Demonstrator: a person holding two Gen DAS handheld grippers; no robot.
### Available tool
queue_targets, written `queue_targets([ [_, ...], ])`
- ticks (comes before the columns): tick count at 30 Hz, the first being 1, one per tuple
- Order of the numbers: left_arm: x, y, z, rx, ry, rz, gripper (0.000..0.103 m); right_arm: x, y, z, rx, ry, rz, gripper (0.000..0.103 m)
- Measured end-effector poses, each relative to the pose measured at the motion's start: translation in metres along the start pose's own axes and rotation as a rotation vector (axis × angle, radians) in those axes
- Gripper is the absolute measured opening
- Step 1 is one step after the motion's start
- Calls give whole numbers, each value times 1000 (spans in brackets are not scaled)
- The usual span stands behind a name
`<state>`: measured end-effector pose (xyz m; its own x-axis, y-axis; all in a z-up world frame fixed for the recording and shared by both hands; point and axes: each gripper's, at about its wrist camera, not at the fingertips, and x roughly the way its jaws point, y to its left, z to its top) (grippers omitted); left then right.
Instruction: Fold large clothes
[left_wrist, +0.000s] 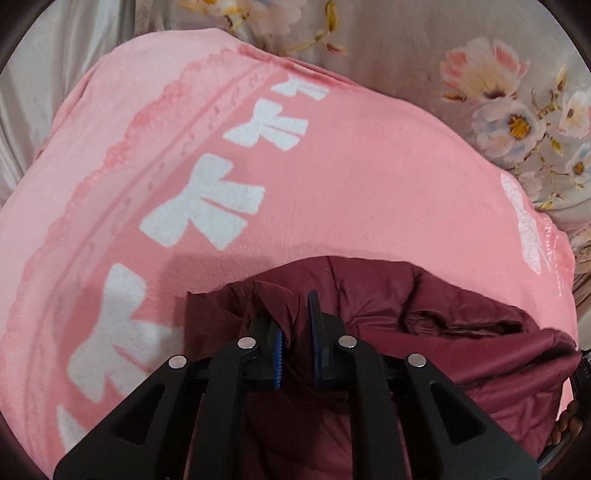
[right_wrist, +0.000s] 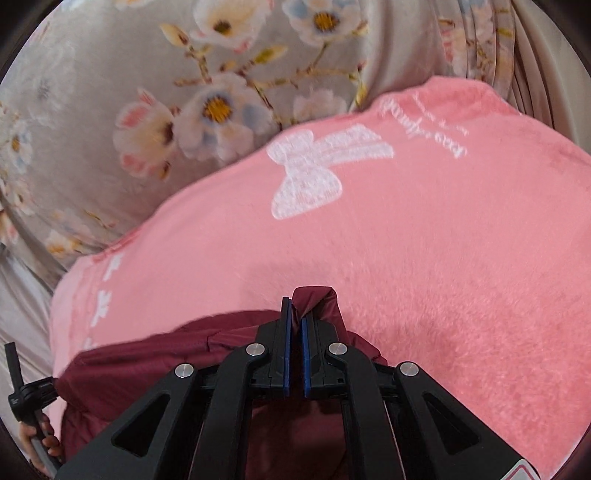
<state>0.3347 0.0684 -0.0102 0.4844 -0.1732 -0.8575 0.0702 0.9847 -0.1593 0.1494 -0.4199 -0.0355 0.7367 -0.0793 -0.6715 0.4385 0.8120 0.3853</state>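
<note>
The maroon jacket (left_wrist: 424, 295), smooth, puffy and creased, lies at the near edge of a fleecy pink blanket (left_wrist: 332, 177) printed with white bows (left_wrist: 207, 203). The left gripper (left_wrist: 295, 325) is clenched on a bunched fold of the jacket; the right gripper (right_wrist: 297, 317) pinches another fold (right_wrist: 314, 299) between its blue pads. Under the blanket spreads a satiny floral sheet (right_wrist: 147, 92)
</note>
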Motion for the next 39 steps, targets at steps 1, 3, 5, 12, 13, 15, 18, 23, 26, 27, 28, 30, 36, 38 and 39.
queue_targets([
  [1,5,-1,-2,7,-2,2,14,7,-1,-3,-4,14,-6,4],
  [3,16,-3,-8,24,-10,6,16,22,-7,-11,12,41,-9,4],
  [5,21,-3,-11,21,-23,0,16,28,-12,-12,45,51,10,5],
  [12,-7,9,1,-53,-31,-51,30,-2,-18,-6,87,-10,52,23],
  [13,-17,13,3,-62,-49,-65,42,-14,-17,-4,84,-44,43,26],
  [15,-42,18,8,-64,-106,-44,57,-47,-11,1,61,-120,27,28],
  [18,-83,7,13,8,-222,97,59,-76,12,6,-3,-161,41,30],
  [23,-85,-51,3,126,-152,-11,59,-62,90,-7,-169,-8,147,39],
  [26,-58,-94,-17,216,-57,-42,59,-28,141,-33,-336,116,146,39],
  [27,-48,-105,-22,239,-38,-40,59,-15,154,-42,-381,155,146,39],
  [28,-41,-111,-26,252,-22,-38,59,-5,162,-49,-409,187,145,39],
  [30,-26,-120,-31,259,15,-45,59,13,172,-58,-455,229,123,35],
  [36,-9,-128,-22,262,31,-42,59,29,178,-37,-427,204,140,1],
  [38,-8,-127,-14,253,28,-50,59,20,183,-26,-428,155,153,1],
  [39,-5,-126,-9,248,31,-52,59,20,186,-21,-433,133,152,0],
])
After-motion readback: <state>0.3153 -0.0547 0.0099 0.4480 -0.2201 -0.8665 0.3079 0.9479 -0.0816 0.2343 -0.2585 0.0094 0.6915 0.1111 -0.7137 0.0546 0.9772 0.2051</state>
